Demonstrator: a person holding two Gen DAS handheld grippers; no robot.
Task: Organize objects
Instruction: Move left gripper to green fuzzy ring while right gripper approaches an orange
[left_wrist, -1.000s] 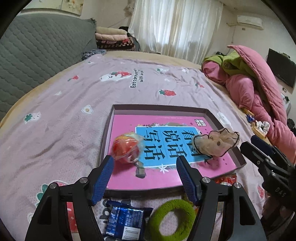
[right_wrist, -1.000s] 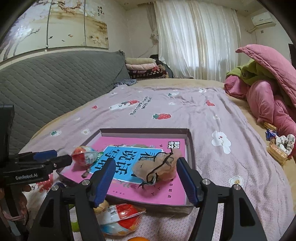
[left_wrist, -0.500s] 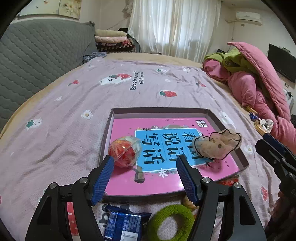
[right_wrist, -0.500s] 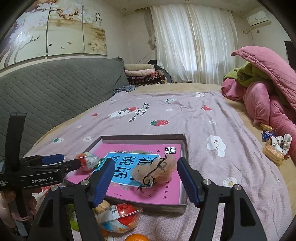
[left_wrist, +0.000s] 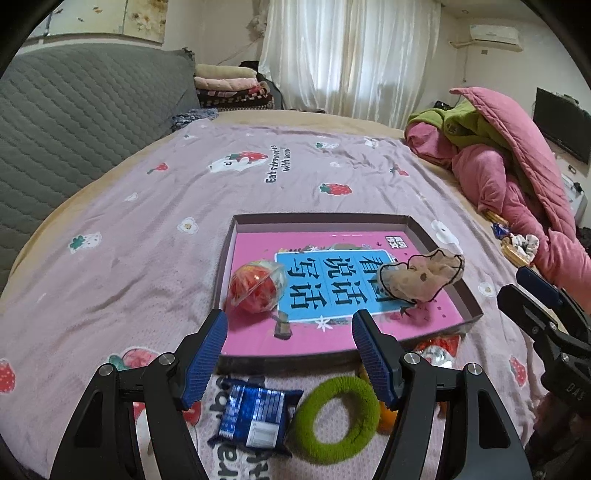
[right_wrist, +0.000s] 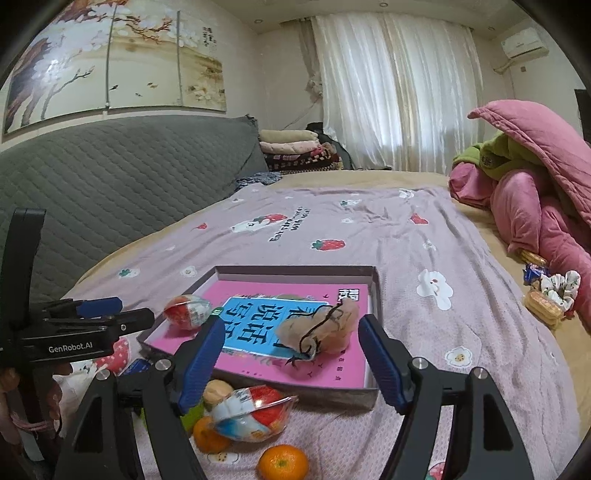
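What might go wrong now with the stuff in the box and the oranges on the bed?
The round wrapped ball sits by the box wall and might roll if the box is bumped. The oranges lie loose on the soft blanket near the right gripper, whose fingers are opening and empty; a nudge might send them rolling.

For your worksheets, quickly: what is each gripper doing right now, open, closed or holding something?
Left gripper: open, holding nothing.
Right gripper: jaws opening, nothing gripped; the beige pouch lies in the tray beyond them.
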